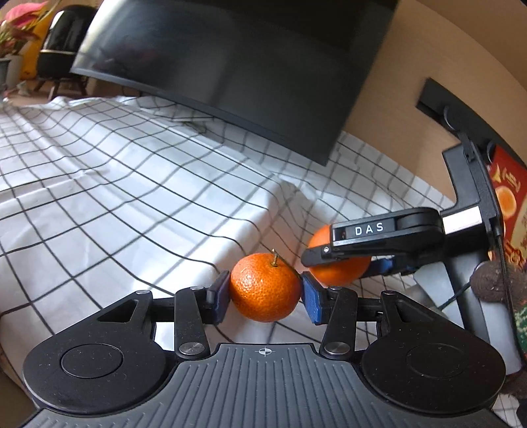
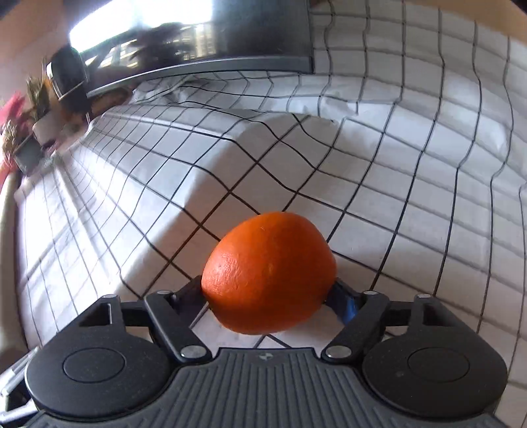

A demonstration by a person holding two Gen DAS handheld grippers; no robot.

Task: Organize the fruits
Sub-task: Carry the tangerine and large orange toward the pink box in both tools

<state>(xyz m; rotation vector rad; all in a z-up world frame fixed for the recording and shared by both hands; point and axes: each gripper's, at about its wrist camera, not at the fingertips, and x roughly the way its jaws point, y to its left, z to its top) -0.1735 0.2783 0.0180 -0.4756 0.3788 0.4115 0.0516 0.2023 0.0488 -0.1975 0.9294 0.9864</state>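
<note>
My left gripper (image 1: 265,291) is shut on a small mandarin (image 1: 263,286) with a short stem, held between its blue pads above the checked cloth. Just right of it, my right gripper (image 1: 329,263) comes in from the right, marked DAS, and is shut on a larger orange (image 1: 336,270). In the right wrist view the right gripper (image 2: 268,291) grips that orange (image 2: 268,273), which fills the space between the fingers and hides the pads. The two fruits are close together, a small gap apart.
A white cloth with a black grid (image 1: 131,184) covers the table and drapes over a raised box shape (image 2: 230,158). A dark monitor (image 1: 230,66) leans over the back. A red printed box (image 1: 507,197) stands at the right; plants (image 1: 19,29) at far left.
</note>
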